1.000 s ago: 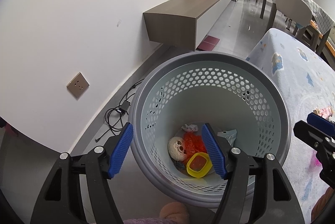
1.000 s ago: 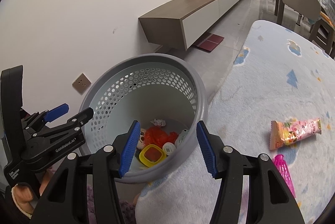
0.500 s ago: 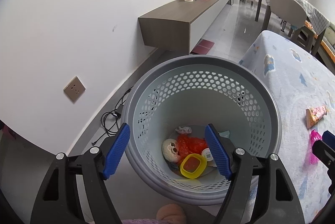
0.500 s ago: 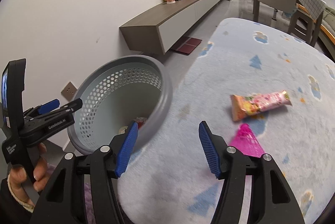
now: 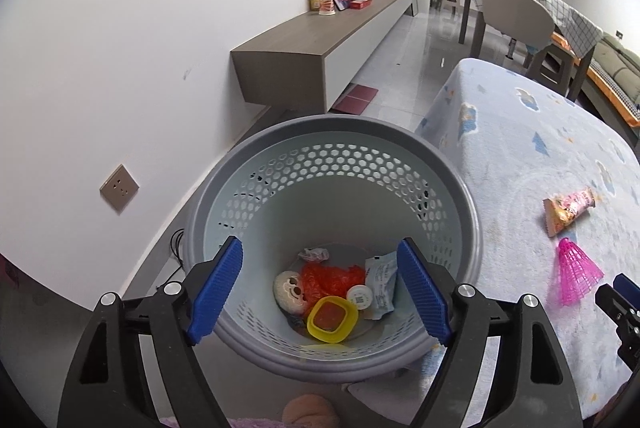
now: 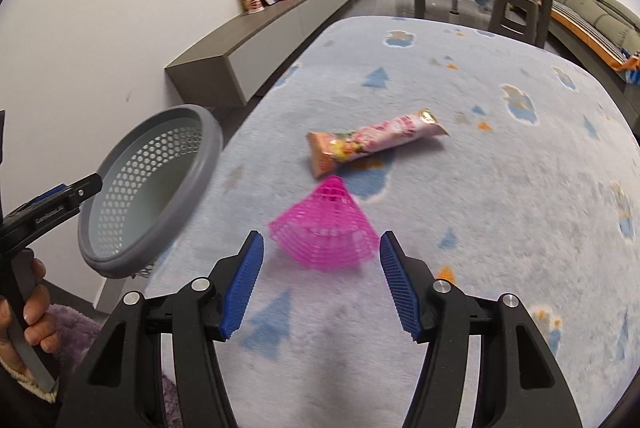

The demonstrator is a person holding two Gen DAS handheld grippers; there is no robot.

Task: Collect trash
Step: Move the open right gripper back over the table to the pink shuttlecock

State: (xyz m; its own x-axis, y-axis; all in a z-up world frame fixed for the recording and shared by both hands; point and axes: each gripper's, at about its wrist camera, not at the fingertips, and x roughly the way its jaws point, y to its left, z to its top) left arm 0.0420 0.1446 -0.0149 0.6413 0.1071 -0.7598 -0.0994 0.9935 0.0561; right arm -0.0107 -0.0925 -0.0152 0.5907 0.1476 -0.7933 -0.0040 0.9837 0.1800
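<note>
The pink shuttlecock [image 6: 325,226] lies on the blue rug [image 6: 500,188] just ahead of the right tongs [image 6: 321,286], in line with the gap between their blue pads [image 6: 243,288], skirt toward the tongs and tip pointing away. The right tongs are spread wide and hold nothing; the shuttlecock is close to them but not between the pads. Just beyond its tip lies the snack wrapper [image 6: 374,144], long and pink, set crosswise to the tongs and near the shuttlecock, though whether they touch is unclear. The view is slightly blurred.

To the left of the right tongs stands the grey basket [image 6: 208,164] at the rug's edge, its perforated wall pale inside. The left hand [image 6: 28,320] grips the handle of the other tool at the far left.

The left tongs [image 5: 320,292] are also spread wide and empty, held over the basket [image 5: 472,228] so that both pads frame its bottom. Inside, ahead of the gap, lie a yellow lid [image 5: 332,319], orange plastic [image 5: 330,278], a round skull-like item [image 5: 290,288], a white cap [image 5: 359,297], a pale packet [image 5: 382,278] and crumpled paper [image 5: 314,254]. To the right of the left tongs, on the rug [image 5: 520,148], the wrapper [image 5: 568,206] and shuttlecock [image 5: 576,272] lie well apart from the basket.
</note>
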